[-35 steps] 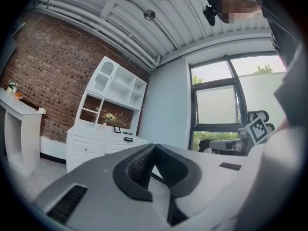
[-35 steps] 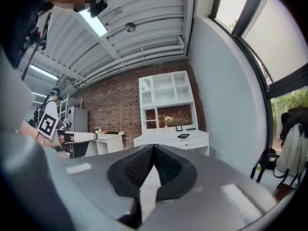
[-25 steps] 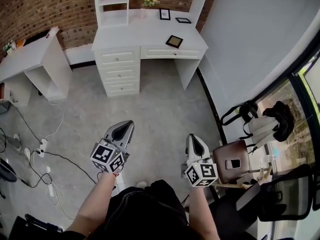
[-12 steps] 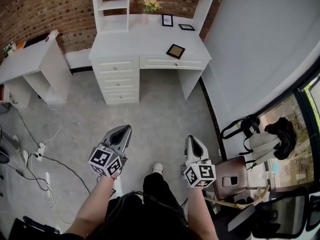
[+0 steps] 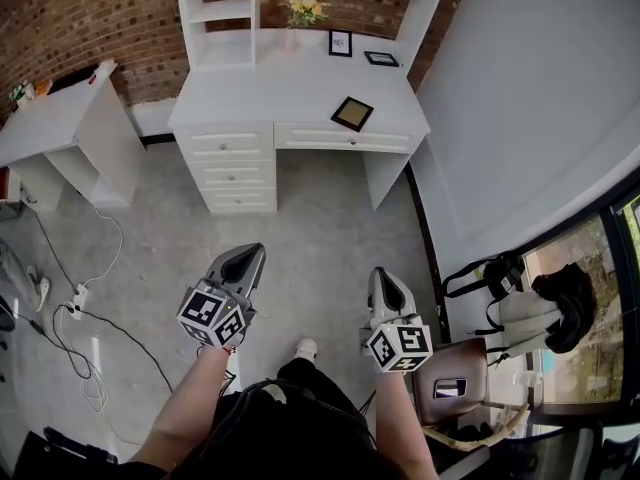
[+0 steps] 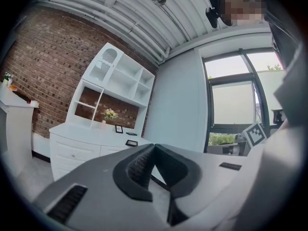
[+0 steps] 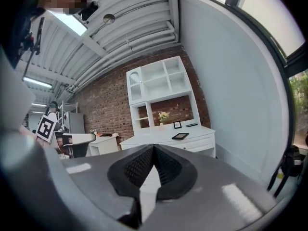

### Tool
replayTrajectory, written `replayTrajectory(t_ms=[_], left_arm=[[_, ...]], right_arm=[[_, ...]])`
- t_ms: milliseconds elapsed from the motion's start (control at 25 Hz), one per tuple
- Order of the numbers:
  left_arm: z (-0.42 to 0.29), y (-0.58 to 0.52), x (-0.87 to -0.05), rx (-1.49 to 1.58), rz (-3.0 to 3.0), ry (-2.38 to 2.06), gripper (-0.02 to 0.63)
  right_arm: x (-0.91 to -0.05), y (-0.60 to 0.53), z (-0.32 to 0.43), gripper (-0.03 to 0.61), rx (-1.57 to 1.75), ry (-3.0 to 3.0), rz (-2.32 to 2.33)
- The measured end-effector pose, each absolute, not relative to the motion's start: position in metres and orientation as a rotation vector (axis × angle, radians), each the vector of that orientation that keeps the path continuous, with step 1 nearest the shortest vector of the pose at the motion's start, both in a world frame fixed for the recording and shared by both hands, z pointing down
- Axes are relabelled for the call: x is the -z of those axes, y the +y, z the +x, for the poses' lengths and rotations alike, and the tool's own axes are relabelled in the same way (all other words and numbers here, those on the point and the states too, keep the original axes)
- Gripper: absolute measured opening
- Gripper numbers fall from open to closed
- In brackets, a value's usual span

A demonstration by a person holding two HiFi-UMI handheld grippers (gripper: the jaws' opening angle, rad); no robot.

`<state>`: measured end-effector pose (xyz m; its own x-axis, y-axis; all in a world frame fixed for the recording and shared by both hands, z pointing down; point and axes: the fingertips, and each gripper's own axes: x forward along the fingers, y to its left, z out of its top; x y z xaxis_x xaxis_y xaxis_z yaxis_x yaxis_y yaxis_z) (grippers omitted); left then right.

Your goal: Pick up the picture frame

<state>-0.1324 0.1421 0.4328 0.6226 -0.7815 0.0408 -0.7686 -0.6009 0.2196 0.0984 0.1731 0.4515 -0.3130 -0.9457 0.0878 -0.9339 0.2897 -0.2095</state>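
Observation:
A dark picture frame point(image 5: 352, 113) lies flat near the front right of the white desk point(image 5: 270, 88), and shows small in the left gripper view point(image 6: 131, 143) and the right gripper view point(image 7: 180, 136). A small upright frame point(image 5: 340, 42) and another flat one point(image 5: 381, 58) stand further back. Both grippers hang over the floor, well short of the desk, and point level at it. My left gripper point(image 5: 254, 252) is shut and empty, its tips meeting point(image 6: 154, 146). My right gripper point(image 5: 381, 274) is shut and empty too point(image 7: 153, 147).
A vase of flowers point(image 5: 302, 8) stands on the desk's shelf unit. A second white table point(image 5: 60, 118) is at the left, with cables point(image 5: 90, 313) on the floor beside it. At the right are a brown stool point(image 5: 455, 380), a black bag point(image 5: 500, 268) and the grey wall.
The person has walked toward the desk, which now sits lower and larger in the head view. Both grippers went forward with them, still shut.

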Motion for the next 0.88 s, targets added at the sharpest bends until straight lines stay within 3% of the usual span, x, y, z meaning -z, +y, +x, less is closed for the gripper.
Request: replayTrajectory(t_ms=[880], left_arm=[[-0.074,0.050,-0.434,0.030,2.601,-1.370,0.003]], right_arm=[[-0.469,0.064,0.157,0.003,0.402,2.528,-1.686]])
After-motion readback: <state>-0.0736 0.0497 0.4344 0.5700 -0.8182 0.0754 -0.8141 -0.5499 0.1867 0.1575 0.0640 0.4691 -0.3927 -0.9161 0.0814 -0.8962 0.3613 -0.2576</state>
